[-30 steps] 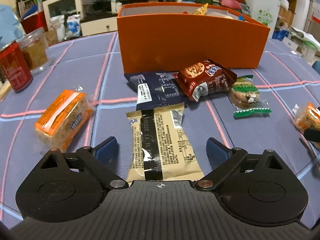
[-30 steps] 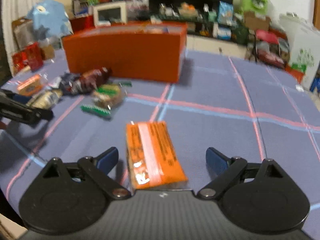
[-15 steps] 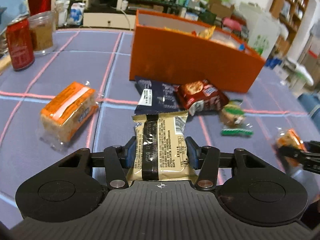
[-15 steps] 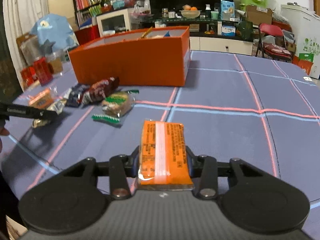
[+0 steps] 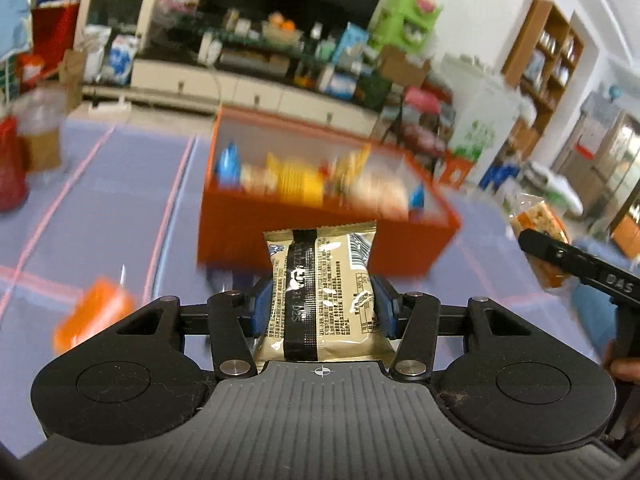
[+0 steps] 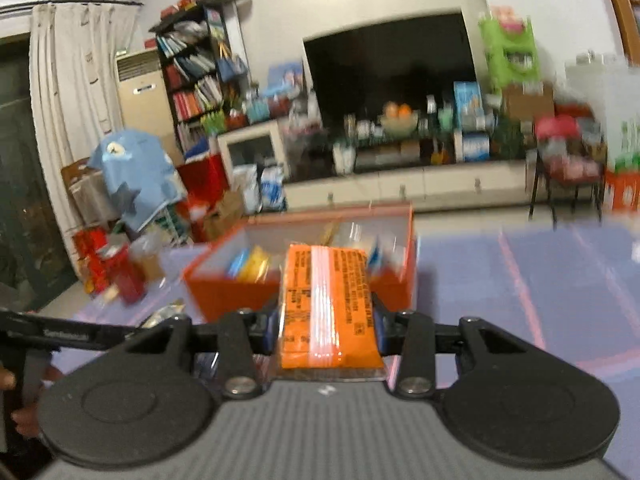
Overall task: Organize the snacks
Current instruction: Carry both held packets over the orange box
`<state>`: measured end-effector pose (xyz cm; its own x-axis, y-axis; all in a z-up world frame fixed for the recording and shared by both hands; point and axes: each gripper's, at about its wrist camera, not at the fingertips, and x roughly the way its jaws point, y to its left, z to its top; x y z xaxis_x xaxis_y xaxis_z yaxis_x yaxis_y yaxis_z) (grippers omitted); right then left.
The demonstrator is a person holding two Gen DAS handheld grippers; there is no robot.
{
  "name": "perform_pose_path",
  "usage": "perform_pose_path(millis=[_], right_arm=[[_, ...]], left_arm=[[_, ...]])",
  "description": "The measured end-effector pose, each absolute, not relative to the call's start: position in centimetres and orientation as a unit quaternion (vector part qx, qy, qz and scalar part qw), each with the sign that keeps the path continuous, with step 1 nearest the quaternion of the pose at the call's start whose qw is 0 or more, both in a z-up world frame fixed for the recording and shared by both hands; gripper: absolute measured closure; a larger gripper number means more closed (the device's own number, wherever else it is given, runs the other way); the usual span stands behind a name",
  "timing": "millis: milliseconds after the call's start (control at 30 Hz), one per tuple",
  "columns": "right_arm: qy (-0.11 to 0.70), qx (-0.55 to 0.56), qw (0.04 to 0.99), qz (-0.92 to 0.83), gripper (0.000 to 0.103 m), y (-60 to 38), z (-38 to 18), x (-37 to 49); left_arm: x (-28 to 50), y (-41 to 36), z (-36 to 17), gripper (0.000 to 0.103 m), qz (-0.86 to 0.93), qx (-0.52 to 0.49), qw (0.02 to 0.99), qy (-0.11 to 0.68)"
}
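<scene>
Both grippers are now lifted off the table: the left gripper [image 5: 322, 304] is clamping a tan packet [image 5: 322, 292], the right gripper [image 6: 326, 322] an orange packet [image 6: 326, 304]. Beyond them, the orange box [image 5: 320, 240] is holding assorted blurred snacks. Only the left view is showing another orange snack [image 5: 94, 312] lying on the blue tablecloth [image 5: 104, 200].

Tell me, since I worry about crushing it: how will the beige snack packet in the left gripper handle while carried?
The beige snack packet looks light: it stands out from the left gripper without drooping. Its glossy film is probably slippery, so a loose grip may let it slide. The puffed wrapper suggests something crushable inside; squeezing harder seems risky.
</scene>
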<state>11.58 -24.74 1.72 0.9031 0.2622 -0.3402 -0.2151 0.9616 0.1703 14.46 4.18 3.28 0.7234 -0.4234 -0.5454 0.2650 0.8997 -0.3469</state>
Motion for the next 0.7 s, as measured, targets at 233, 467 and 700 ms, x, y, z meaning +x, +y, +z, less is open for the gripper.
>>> perform_pose_path(millis=[233,467,700], right_arm=[[0.196,0.076,0.971,0.117,0.061,-24.0,1.3,23.3],[0.239,0.060,0.963,0.113,0.061,-22.7,-2.7,29.6],[0.259,0.028,0.959,0.112,0.053,-21.4,-4.3,30.9]], left_arm=[[23.7,3.3,5.8,0.089,-0.181,-0.148,0.925,0.300],[31.0,1.8,2.8,0.089,-0.164,-0.117,0.923,0.327],[31.9,0.9,0.3,0.077,-0.151,-0.074,0.926,0.338]])
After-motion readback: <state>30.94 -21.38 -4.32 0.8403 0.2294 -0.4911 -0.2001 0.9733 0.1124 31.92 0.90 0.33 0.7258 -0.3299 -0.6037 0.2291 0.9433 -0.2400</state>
